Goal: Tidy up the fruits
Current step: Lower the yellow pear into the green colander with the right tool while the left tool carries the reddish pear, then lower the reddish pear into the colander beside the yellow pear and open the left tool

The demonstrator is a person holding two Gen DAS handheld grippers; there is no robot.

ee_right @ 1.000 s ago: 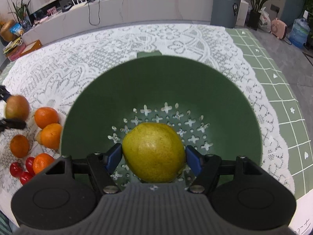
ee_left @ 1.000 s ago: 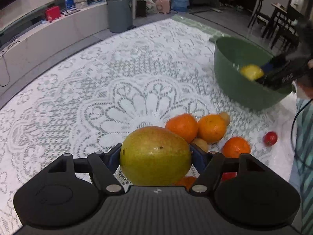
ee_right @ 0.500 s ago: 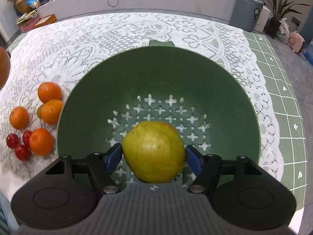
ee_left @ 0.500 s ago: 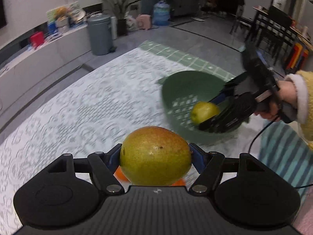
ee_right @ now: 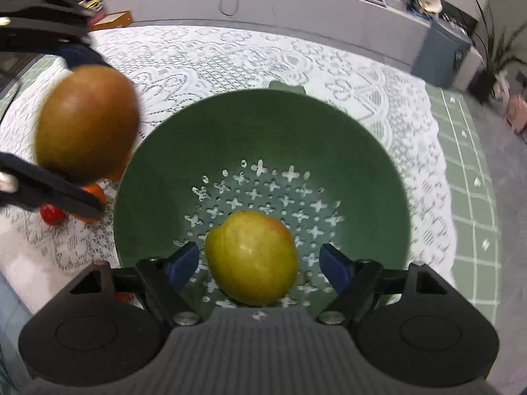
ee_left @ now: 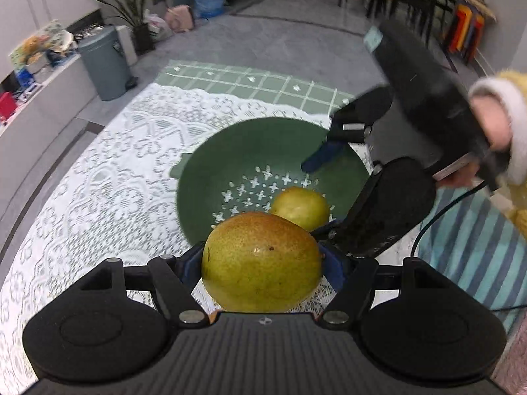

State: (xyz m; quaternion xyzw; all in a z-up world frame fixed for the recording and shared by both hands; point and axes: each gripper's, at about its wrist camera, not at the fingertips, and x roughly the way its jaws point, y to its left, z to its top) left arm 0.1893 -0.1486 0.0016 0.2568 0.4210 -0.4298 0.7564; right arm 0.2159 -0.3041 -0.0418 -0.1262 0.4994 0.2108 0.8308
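My left gripper [ee_left: 262, 263] is shut on a green-red mango [ee_left: 262, 261], held just outside the near rim of the green colander bowl [ee_left: 210, 164]. The mango also shows in the right wrist view [ee_right: 87, 126], left of the bowl [ee_right: 230, 125]. My right gripper [ee_right: 260, 265] is open over the bowl, jaws apart on either side of a yellow-green pear [ee_right: 252, 256] that lies on the bowl's perforated bottom. The pear also shows in the left wrist view [ee_left: 301, 207], with the right gripper [ee_left: 329, 191] above it.
Oranges [ee_right: 94, 194] and a small red fruit [ee_right: 51, 214] lie on the white lace cloth [ee_right: 230, 59] left of the bowl. A green checked mat [ee_right: 471, 171] lies on the bowl's right. A grey bin [ee_left: 103, 62] stands beyond the table.
My right gripper has opened and let the pear go into the bowl. My left gripper has carried the mango from the fruit pile over to the bowl's rim.
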